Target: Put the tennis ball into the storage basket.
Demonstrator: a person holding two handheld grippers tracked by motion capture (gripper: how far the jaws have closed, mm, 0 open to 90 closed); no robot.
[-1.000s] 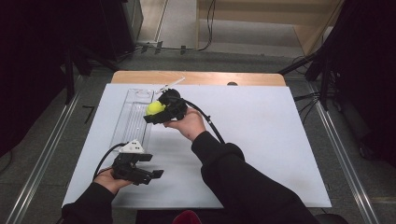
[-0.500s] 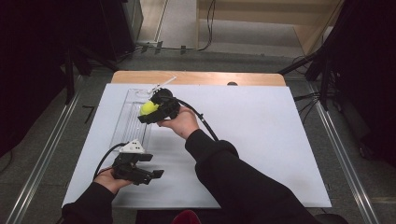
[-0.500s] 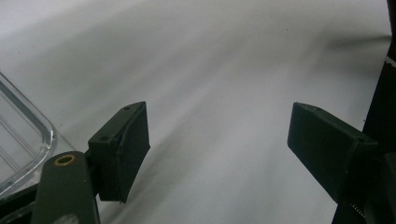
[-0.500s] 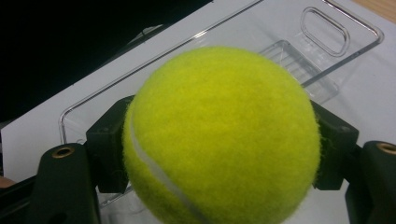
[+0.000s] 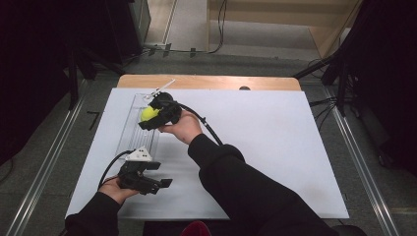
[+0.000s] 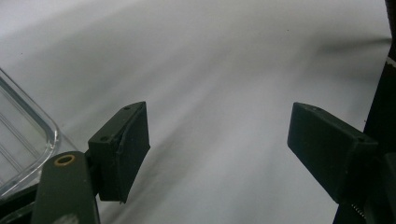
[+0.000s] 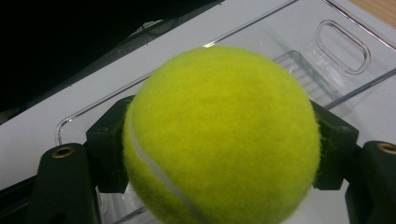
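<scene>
Right gripper [image 5: 150, 119] clamps round tennis ball [image 5: 148, 113] above clear tray [image 5: 129, 129].

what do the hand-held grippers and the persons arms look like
Both arms wear black long sleeves. Each hand-held gripper has a matte black body: the left hand-held gripper carries a grey three-cornered plate on top, and a black cable trails from the right hand-held gripper. Their jaws end in flat rectangular black pads, with brass-coloured eyelets on the arms.

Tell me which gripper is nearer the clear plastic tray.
Right. The right gripper holds the tennis ball above the clear plastic tray; the left gripper sits open beyond its near end.
</scene>
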